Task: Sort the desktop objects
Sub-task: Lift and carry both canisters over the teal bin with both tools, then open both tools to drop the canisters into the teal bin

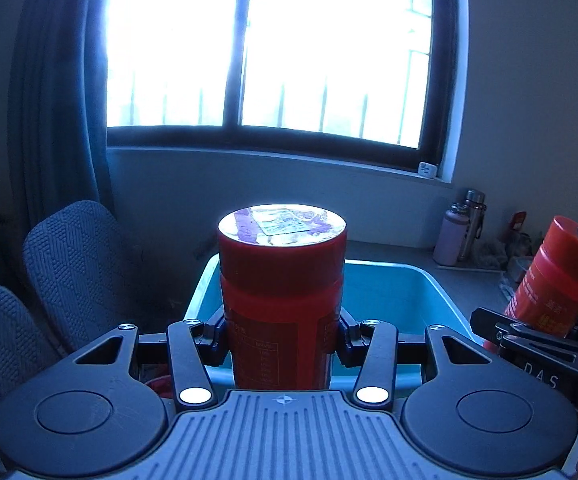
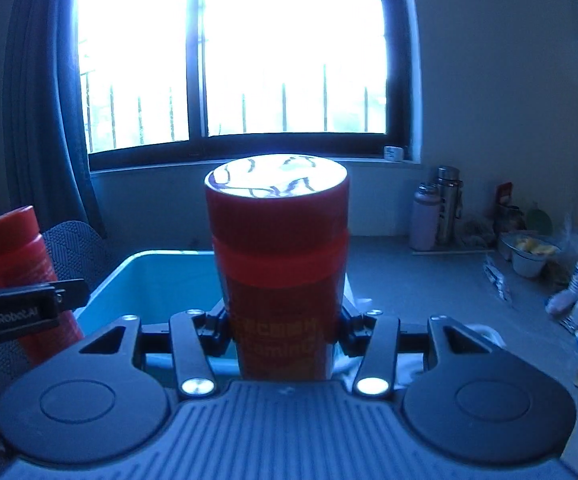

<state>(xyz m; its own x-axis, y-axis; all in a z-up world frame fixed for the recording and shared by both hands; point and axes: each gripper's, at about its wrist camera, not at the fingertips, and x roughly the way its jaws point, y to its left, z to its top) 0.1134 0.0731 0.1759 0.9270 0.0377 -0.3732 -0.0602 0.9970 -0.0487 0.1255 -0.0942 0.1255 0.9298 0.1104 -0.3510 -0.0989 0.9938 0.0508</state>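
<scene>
Two grippers (image 1: 281, 340) (image 2: 283, 334) each clamp a red canister (image 1: 281, 280) (image 2: 279, 248) above a teal bin (image 1: 409, 292)

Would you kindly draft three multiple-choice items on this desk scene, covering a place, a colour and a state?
1. Where is the blue bin?
A. behind the held canisters
B. on the windowsill
C. on the chair

2. What colour is the canister in the left tool?
A. green
B. red
C. white

3. What is the state of the right tool?
A. wide open and empty
B. out of view
C. shut on a red canister

Answers: 1 A, the bin's rim shows past both canisters. 2 B, its body and cap are red. 3 C, both fingers press its sides.
</scene>
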